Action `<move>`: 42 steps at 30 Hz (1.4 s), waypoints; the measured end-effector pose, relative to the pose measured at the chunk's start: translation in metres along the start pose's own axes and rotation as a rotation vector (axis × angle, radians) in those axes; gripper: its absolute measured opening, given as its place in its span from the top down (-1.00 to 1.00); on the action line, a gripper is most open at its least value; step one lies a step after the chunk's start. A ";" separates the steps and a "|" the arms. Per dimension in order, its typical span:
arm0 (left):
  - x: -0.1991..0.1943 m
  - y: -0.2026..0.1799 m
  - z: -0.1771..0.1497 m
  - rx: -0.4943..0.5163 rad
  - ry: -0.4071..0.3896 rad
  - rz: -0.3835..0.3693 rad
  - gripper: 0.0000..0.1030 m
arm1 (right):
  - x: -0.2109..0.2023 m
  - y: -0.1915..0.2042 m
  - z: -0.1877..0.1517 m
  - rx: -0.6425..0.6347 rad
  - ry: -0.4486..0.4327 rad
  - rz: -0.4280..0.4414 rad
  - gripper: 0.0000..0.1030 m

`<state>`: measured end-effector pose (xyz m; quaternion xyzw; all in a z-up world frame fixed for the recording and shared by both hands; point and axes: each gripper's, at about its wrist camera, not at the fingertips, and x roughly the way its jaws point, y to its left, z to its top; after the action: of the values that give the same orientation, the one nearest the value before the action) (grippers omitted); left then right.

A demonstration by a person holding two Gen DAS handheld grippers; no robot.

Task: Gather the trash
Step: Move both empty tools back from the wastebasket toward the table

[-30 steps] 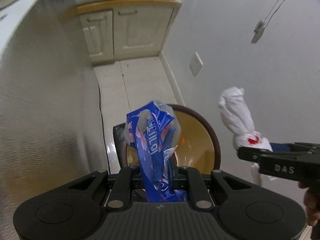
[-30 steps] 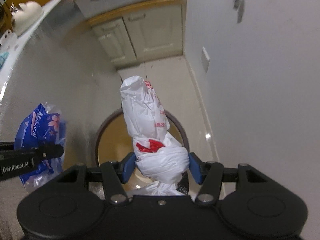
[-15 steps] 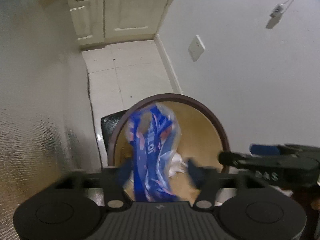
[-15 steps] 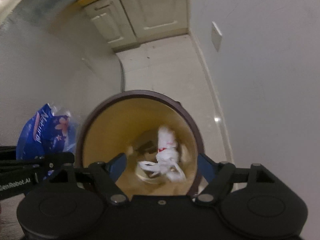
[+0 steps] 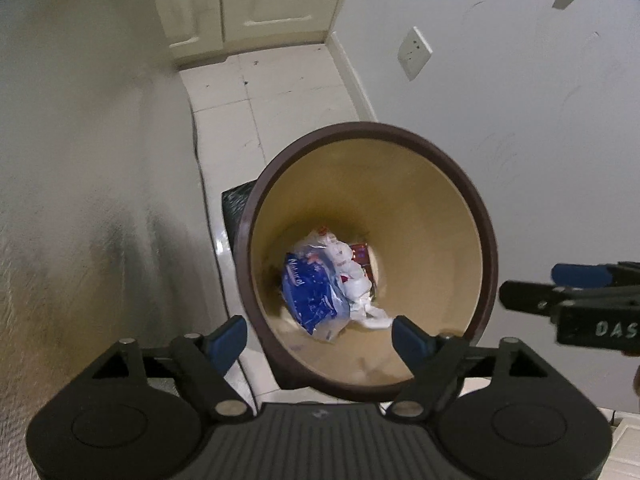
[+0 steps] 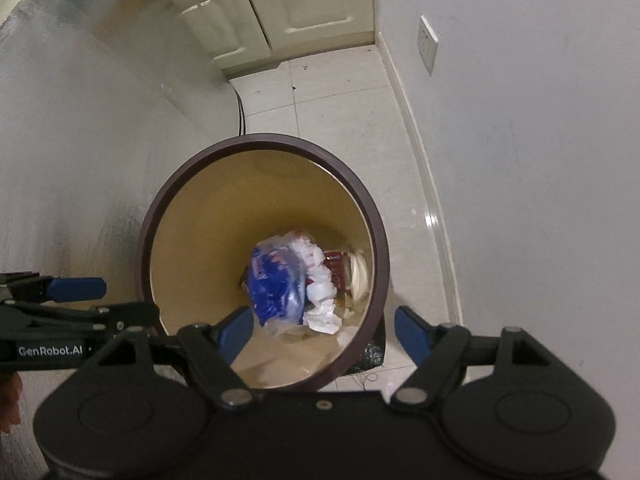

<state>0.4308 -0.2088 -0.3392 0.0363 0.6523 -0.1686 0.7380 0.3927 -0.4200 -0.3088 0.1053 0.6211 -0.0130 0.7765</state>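
Down at the bottom of the bin (image 5: 486, 236) the blue bag (image 5: 310, 294) and white bag (image 5: 352, 276) already lie, so with my left fingers (image 5: 224, 338) opening on nothing and my right fingers (image 6: 412, 338) spread empty, this drop looks done.

The blue wrapper (image 5: 310, 294) lying in the bin (image 5: 486, 240) carries white script that reads "Natural" — clear in the left wrist view, blurred in the right. The side of the left gripper (image 6: 52, 350) bears "GenRobot.AI" in white, and the side of the right gripper (image 5: 596, 328) shows "DAS" — the rest is cut off at the frame edge.
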 end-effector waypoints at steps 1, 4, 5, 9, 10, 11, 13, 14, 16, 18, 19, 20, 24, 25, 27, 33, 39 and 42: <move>-0.001 0.001 -0.002 -0.005 0.003 0.005 -0.63 | 0.000 -0.001 0.000 0.001 -0.002 0.003 -0.52; -0.006 0.004 -0.007 -0.013 0.006 0.022 -0.76 | -0.002 -0.003 -0.001 -0.002 -0.007 0.003 -0.53; -0.007 0.004 -0.008 -0.014 0.003 0.028 -0.82 | -0.003 -0.004 -0.001 -0.005 -0.009 0.002 -0.55; -0.017 0.003 -0.013 -0.020 -0.004 0.037 -0.97 | -0.010 -0.004 -0.005 -0.016 -0.019 -0.008 -0.60; -0.019 0.003 -0.015 -0.018 -0.005 0.038 -1.00 | -0.012 -0.005 -0.005 -0.018 -0.021 -0.008 -0.61; -0.022 0.002 -0.016 -0.016 -0.007 0.038 -1.00 | -0.014 -0.006 -0.006 -0.020 -0.023 -0.007 -0.64; -0.027 0.000 -0.018 -0.014 -0.012 0.037 -1.00 | -0.019 -0.006 -0.008 -0.029 -0.032 -0.008 -0.77; -0.030 0.000 -0.020 -0.014 -0.015 0.037 -1.00 | -0.021 -0.006 -0.009 -0.034 -0.039 -0.008 -0.80; -0.034 -0.001 -0.021 -0.017 -0.023 0.038 -1.00 | -0.028 -0.005 -0.011 -0.040 -0.049 -0.004 -0.84; -0.039 -0.002 -0.023 -0.020 -0.029 0.044 -1.00 | -0.034 -0.005 -0.015 -0.043 -0.061 -0.001 -0.97; -0.041 -0.002 -0.025 -0.022 -0.032 0.046 -1.00 | -0.037 -0.005 -0.016 -0.046 -0.065 0.000 -0.97; -0.043 -0.002 -0.026 -0.023 -0.036 0.049 -1.00 | -0.040 -0.004 -0.018 -0.048 -0.070 -0.002 -1.00; -0.053 -0.002 -0.033 -0.028 -0.050 0.058 -1.00 | -0.052 -0.003 -0.027 -0.068 -0.095 -0.020 -1.00; -0.056 -0.002 -0.035 -0.028 -0.054 0.058 -1.00 | -0.055 -0.004 -0.029 -0.067 -0.098 -0.022 -1.00; -0.063 -0.004 -0.039 -0.029 -0.063 0.060 -1.00 | -0.060 -0.005 -0.032 -0.062 -0.106 -0.023 -1.00; -0.084 -0.008 -0.055 -0.029 -0.096 0.063 -1.00 | -0.082 -0.009 -0.045 -0.051 -0.138 -0.031 -1.00; -0.115 -0.012 -0.071 -0.028 -0.154 0.052 -1.00 | -0.100 -0.009 -0.060 -0.050 -0.166 -0.043 -1.00; -0.136 -0.014 -0.079 -0.034 -0.197 0.042 -1.00 | -0.114 -0.008 -0.068 -0.055 -0.186 -0.045 -1.00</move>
<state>0.3392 -0.1726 -0.2159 0.0210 0.5786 -0.1447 0.8024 0.2999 -0.4278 -0.2136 0.0684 0.5486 -0.0234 0.8329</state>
